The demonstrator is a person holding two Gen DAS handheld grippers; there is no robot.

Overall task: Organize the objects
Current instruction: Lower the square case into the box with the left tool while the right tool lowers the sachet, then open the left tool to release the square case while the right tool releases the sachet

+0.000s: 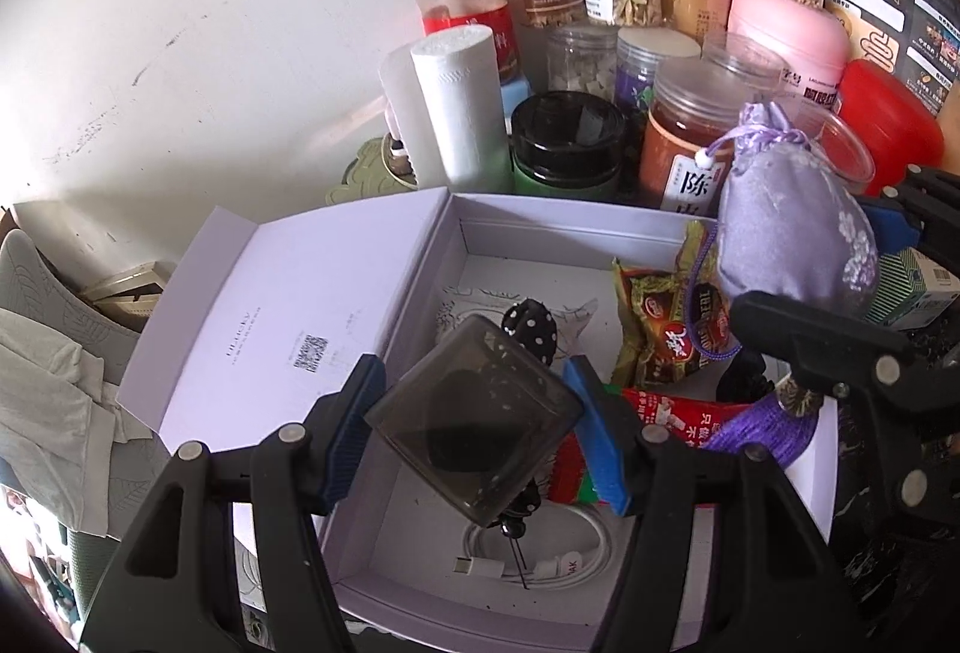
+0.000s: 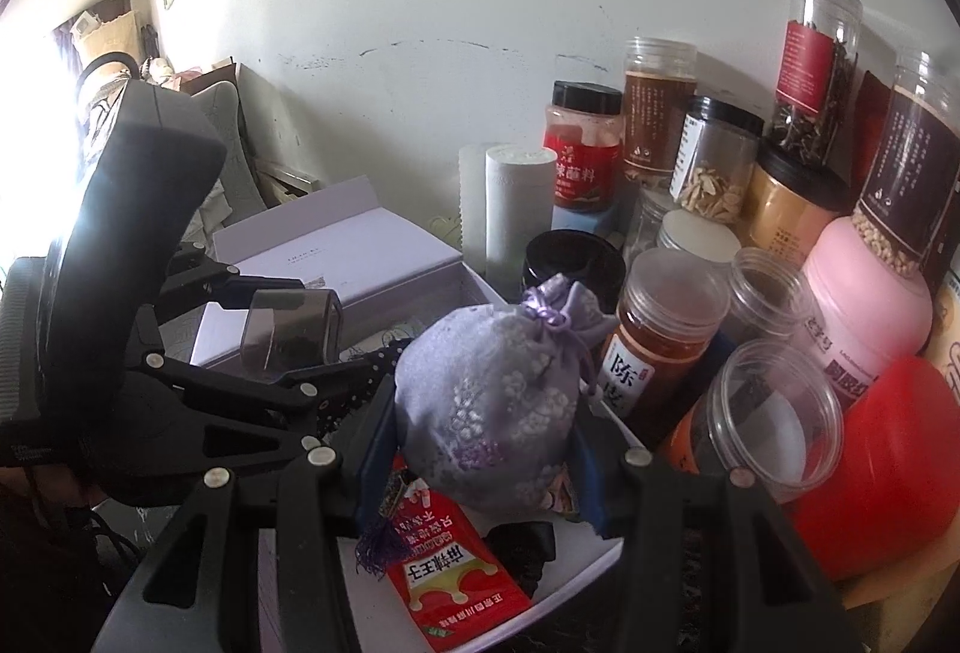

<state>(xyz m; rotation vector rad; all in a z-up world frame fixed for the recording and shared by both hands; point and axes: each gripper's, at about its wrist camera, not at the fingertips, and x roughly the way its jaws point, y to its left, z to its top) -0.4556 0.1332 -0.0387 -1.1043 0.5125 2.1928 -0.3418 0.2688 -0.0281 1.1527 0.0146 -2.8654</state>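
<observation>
Smoky case (image 1: pixel 474 422) hiding black item (unclear), sachet (image 2: pixel 495 407) gripped

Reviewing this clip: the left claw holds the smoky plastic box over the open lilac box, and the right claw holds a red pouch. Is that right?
Not quite. The left claw does hold the smoky plastic box over the open lilac box, but the right claw holds a lilac drawstring pouch, not a red one. The right wrist view shows it between the pads.
</observation>
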